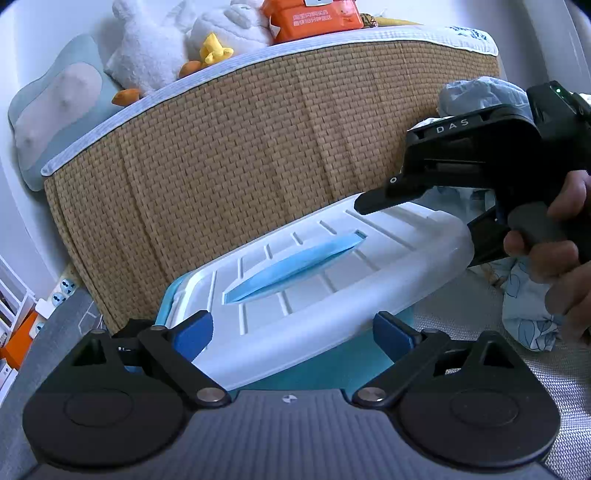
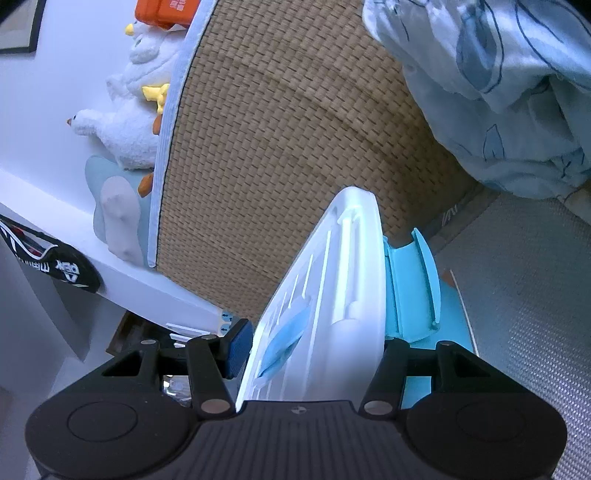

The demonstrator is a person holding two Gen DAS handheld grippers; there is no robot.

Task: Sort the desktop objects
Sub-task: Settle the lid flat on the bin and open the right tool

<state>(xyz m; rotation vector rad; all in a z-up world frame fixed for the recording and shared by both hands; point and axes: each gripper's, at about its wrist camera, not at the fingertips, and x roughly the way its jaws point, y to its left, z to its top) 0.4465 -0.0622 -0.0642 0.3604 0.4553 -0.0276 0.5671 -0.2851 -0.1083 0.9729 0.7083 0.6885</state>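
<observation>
A white ribbed lid (image 1: pixel 332 280) with a light-blue handle (image 1: pixel 295 266) sits tilted over a teal storage box (image 1: pixel 325 369). My left gripper (image 1: pixel 291 332) is open, with its blue pads (image 1: pixel 192 332) on either side of the lid's near rim. In a person's hand, my right gripper (image 1: pixel 413 218) comes in from the right and is shut on the lid's far-right edge, one finger above and one below. In the right wrist view the lid (image 2: pixel 332 295) stands edge-on between the right gripper's (image 2: pixel 314 350) fingers, with the teal box (image 2: pixel 410 288) beside it. The right finger's pad is hidden behind the lid.
A woven rattan panel with a pale blue border (image 1: pixel 240 155) rises just behind the box. White plush toys (image 1: pixel 155 48) and an orange wipes pack (image 1: pixel 314 18) lie on top of it. Crumpled blue floral cloth (image 2: pixel 498 92) hangs at the right. Grey textured matting (image 2: pixel 517 295) covers the floor.
</observation>
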